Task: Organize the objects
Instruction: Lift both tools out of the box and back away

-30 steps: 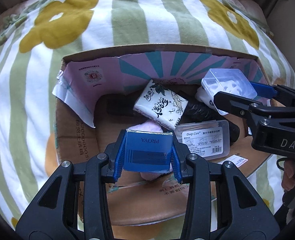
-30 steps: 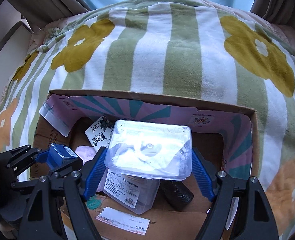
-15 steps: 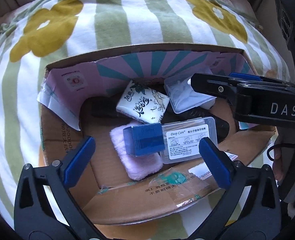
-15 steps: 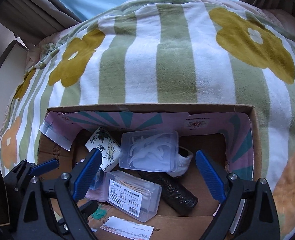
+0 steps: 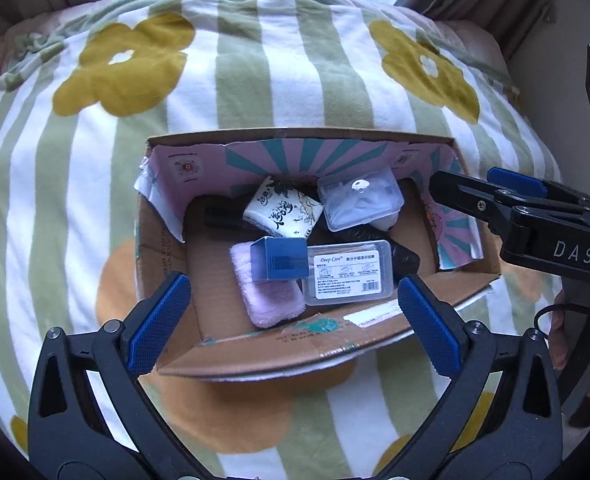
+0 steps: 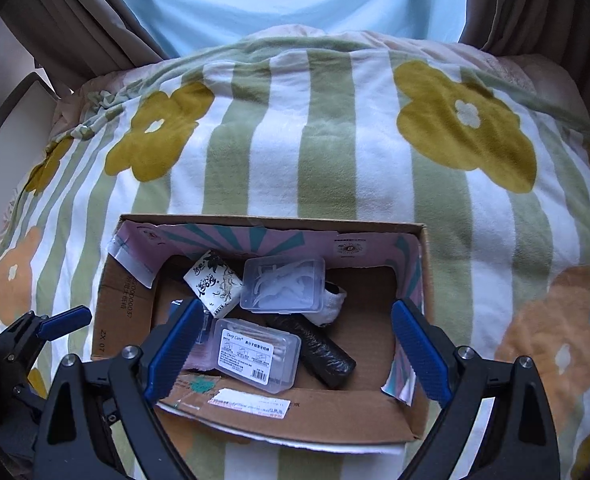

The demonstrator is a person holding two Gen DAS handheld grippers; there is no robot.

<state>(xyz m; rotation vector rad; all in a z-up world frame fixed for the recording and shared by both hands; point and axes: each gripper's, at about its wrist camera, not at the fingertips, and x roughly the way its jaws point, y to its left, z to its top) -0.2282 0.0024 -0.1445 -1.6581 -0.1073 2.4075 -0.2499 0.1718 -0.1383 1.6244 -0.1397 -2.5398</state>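
Observation:
An open cardboard box lies on the bed. Inside it are a blue PROYA box on a pink cloth, a clear cotton-swab case, a clear plastic box of white pieces, a white tissue pack and a black roll. My left gripper is open and empty above the box's near flap. My right gripper is open and empty above the box, and shows at the right of the left wrist view.
The box rests on a green-and-white striped blanket with yellow and orange flowers. Curtains hang behind the bed. A white panel stands at the far left.
My left gripper opened and let the blue box go onto the pink cloth. My right gripper opened and dropped the clear plastic box into the box. Both grippers pulled back and up.

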